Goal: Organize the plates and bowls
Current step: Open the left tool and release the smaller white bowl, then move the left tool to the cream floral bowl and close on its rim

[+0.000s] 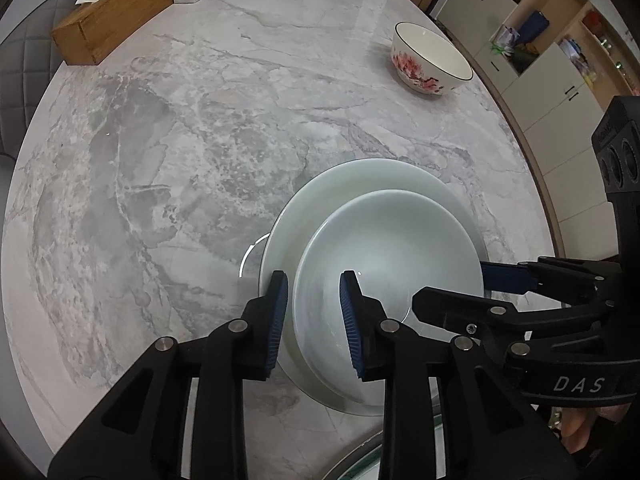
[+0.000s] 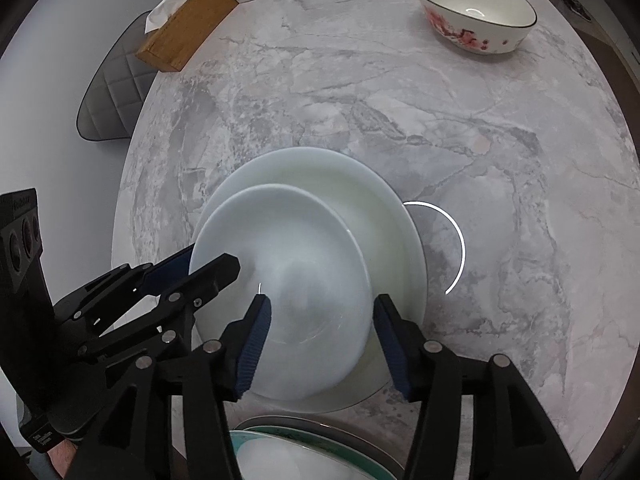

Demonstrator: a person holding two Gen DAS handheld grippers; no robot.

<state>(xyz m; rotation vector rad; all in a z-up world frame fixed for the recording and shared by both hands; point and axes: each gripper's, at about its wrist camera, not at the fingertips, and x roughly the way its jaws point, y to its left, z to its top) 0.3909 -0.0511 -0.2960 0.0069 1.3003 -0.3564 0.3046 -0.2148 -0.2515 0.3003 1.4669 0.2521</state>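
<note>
done: small white plate (image 1: 384,264) is lying on large plate (image 1: 360,184) | left gripper (image 1: 314,320) and right gripper (image 2: 320,340) are standing open around its rim, gripping nothing | left: floral bowl (image 2: 476,12) is waiting far off on table (image 1: 160,160)

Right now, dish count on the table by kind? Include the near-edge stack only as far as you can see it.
White plates: 2, small plate on large plate
Floral bowl: 1
Near-edge stack: at least 1 teal-rimmed plate, rest hidden
Total: 4 visible

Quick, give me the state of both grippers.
Left gripper: open, straddling the rim of the smaller plate, not clamping it.
Right gripper: open wide, astride the same plate's other rim, holding nothing.
</note>
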